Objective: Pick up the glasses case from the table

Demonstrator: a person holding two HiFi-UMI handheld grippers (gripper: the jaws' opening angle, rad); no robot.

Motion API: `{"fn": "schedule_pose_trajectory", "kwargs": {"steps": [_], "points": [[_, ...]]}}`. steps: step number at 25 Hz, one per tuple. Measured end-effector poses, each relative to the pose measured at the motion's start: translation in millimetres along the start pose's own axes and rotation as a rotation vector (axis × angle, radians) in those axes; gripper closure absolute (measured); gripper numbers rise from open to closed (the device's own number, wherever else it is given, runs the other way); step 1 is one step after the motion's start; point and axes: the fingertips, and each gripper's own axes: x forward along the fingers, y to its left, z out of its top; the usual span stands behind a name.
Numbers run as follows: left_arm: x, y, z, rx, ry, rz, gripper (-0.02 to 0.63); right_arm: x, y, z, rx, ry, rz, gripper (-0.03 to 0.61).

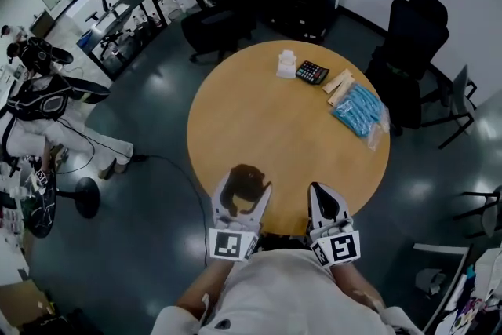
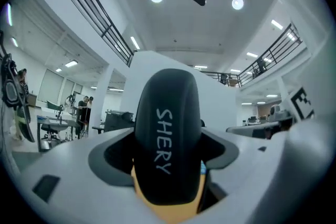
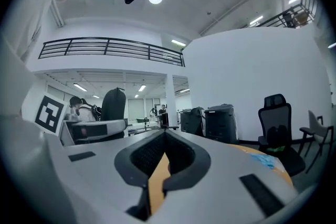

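Observation:
A dark glasses case (image 1: 249,178) marked "SHERY" (image 2: 168,134) sits between the jaws of my left gripper (image 1: 244,191), which is shut on it at the near edge of the round wooden table (image 1: 274,129). In the left gripper view the case fills the gap between the jaws, end-on and upright. My right gripper (image 1: 319,191) is over the table's near edge, to the right of the case, shut with nothing in it. In the right gripper view its fingertips (image 3: 164,136) meet, and the tabletop shows through a thin slit below them.
At the table's far side lie a black calculator (image 1: 312,73), a small white object (image 1: 287,63), pale wooden pieces (image 1: 339,85) and a blue bagged bundle (image 1: 359,109). Black office chairs (image 1: 412,35) (image 1: 212,20) stand round the table. A cable (image 1: 169,165) runs over the floor at left.

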Motion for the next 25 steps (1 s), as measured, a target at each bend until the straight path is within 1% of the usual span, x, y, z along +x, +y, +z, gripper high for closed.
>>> {"fn": "schedule_pose_trajectory", "kwargs": {"steps": [3, 5, 7, 11, 15, 22, 23, 25], "points": [[-12, -15, -14, 0.009, 0.063, 0.037, 0.256, -2, 8, -5, 0.002, 0.004, 0.005, 0.563], [-14, -25, -26, -0.021, 0.096, 0.034, 0.256, -5, 8, -8, 0.007, 0.006, 0.003, 0.563], [-16, -30, -28, -0.058, 0.095, 0.025, 0.256, -8, 7, -10, 0.010, 0.008, -0.004, 0.563], [-16, -35, -15, -0.030, 0.072, 0.012, 0.256, -9, 4, -7, 0.004, 0.004, -0.020, 0.563], [-16, -40, -16, -0.050, 0.081, 0.004, 0.256, -9, 2, -9, 0.013, 0.012, -0.027, 0.563], [-16, -45, -17, -0.051, 0.085, -0.012, 0.256, -10, 4, -8, 0.016, 0.008, -0.031, 0.563], [-16, -45, -19, -0.048, 0.084, -0.016, 0.256, -10, 4, -8, 0.016, 0.007, -0.031, 0.563], [-16, -44, -23, -0.018, 0.072, -0.031, 0.256, -10, 5, -8, 0.016, 0.007, -0.031, 0.563]]}}
